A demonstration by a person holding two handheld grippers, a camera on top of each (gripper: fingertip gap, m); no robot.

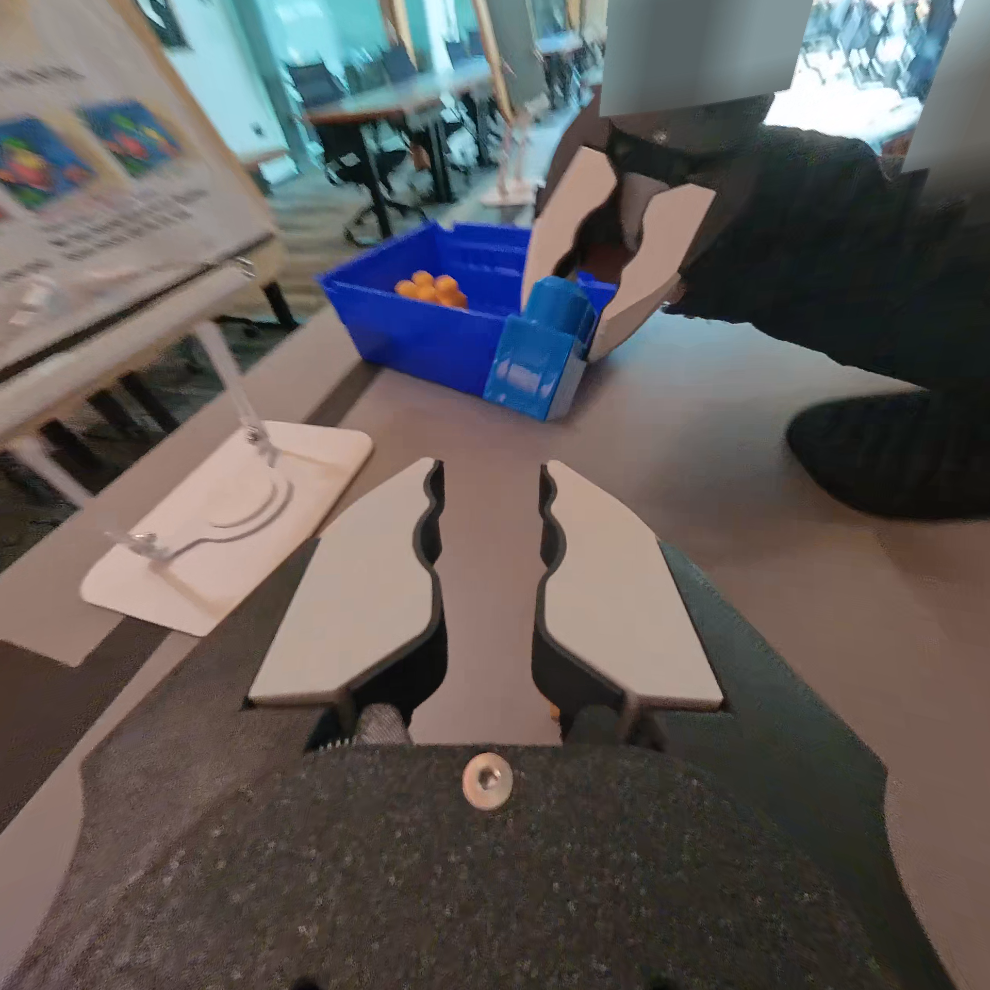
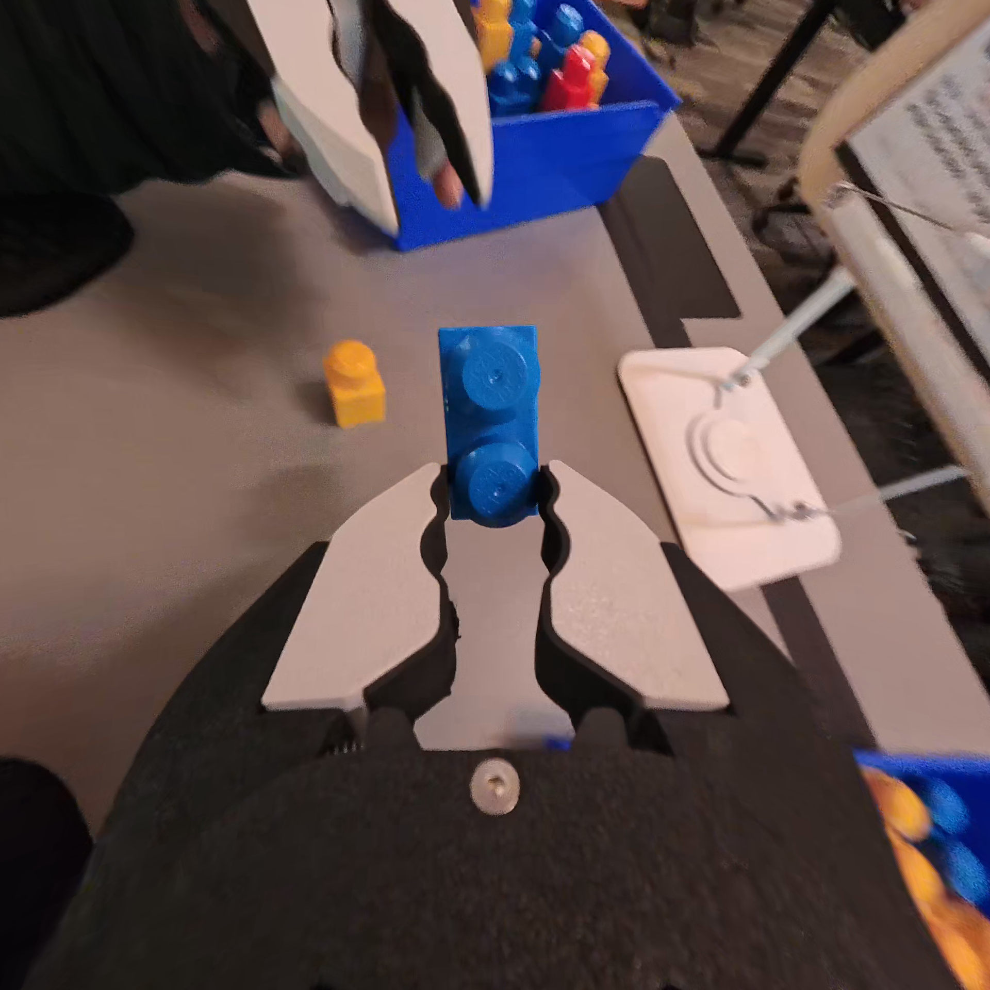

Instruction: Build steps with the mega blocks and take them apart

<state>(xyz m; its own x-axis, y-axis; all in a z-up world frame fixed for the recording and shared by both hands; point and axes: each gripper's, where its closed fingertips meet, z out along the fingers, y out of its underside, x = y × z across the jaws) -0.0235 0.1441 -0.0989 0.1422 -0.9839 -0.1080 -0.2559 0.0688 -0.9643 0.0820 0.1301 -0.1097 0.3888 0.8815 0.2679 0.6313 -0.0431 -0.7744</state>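
Right claw (image 2: 493, 474), seen from its own wrist camera, is clamped on the near end of a blue two-stud mega block (image 2: 490, 399), its pale fingers pressing the block's sides beside the nearer stud. That block stretches away toward 12 o'clock above the grey desk (image 2: 214, 482); whether its underside touches the desk cannot be told. At about 10 o'clock from it, a small yellow single-stud block (image 2: 354, 388) stands upright on the desk, near but apart. Further off at 12 o'clock sits a blue bin (image 2: 535, 177) holding blue, red and yellow blocks, and the left claw (image 2: 434, 209) hangs in front of the bin's near wall. At 3 o'clock lies a white flat stand base (image 2: 723, 471) with a thin wire rod rising from it. Another blue container of orange and blue blocks shows at the 5 o'clock corner. From the left wrist camera, the left claw (image 1: 492, 469) has its fingers apart with nothing between them, only bare desk (image 1: 696, 482) showing through the gap. Ahead at 12 o'clock, the right claw (image 1: 557, 327) grips the blue block (image 1: 535, 369) just in front of a blue bin (image 1: 407, 337) with orange blocks (image 1: 431, 289) inside. The white stand base (image 1: 230, 525) lies at 9 o'clock.
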